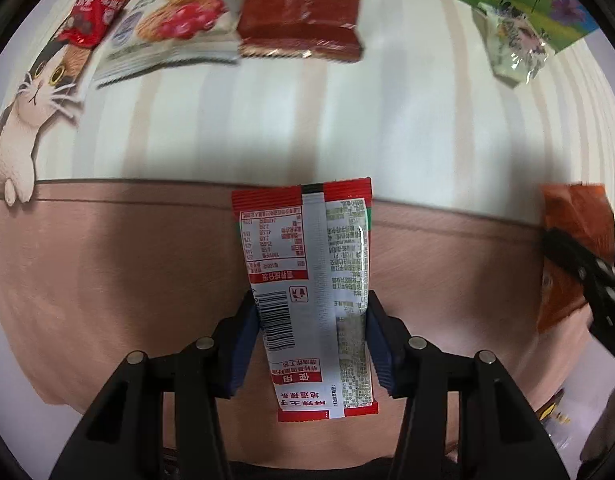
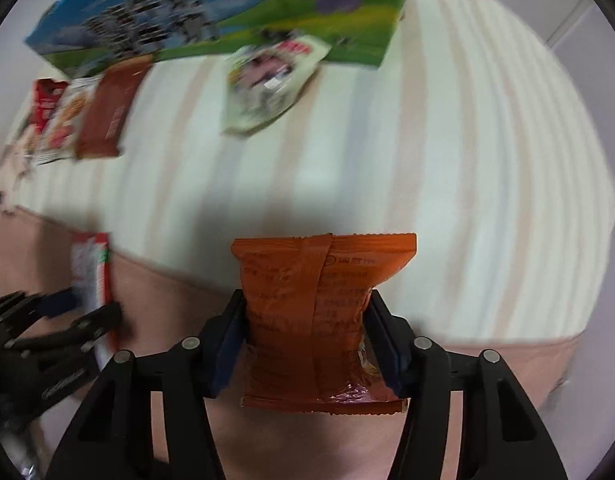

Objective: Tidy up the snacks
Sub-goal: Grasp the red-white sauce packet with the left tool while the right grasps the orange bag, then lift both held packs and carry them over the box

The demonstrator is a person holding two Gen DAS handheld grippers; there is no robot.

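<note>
Sachet (image 1: 311,292) btwn left claw (image 1: 311,320) pads.

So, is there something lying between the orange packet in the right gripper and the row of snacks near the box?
Nothing visible: the striped cloth between the orange packet and the snack row is bare; the pale packet lies off to the right.

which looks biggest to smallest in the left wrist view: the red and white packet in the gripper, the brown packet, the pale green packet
1. red and white packet, though it is held nearest the camera, which inflates it
2. brown packet, its top cut off by the frame
3. pale green packet
</note>
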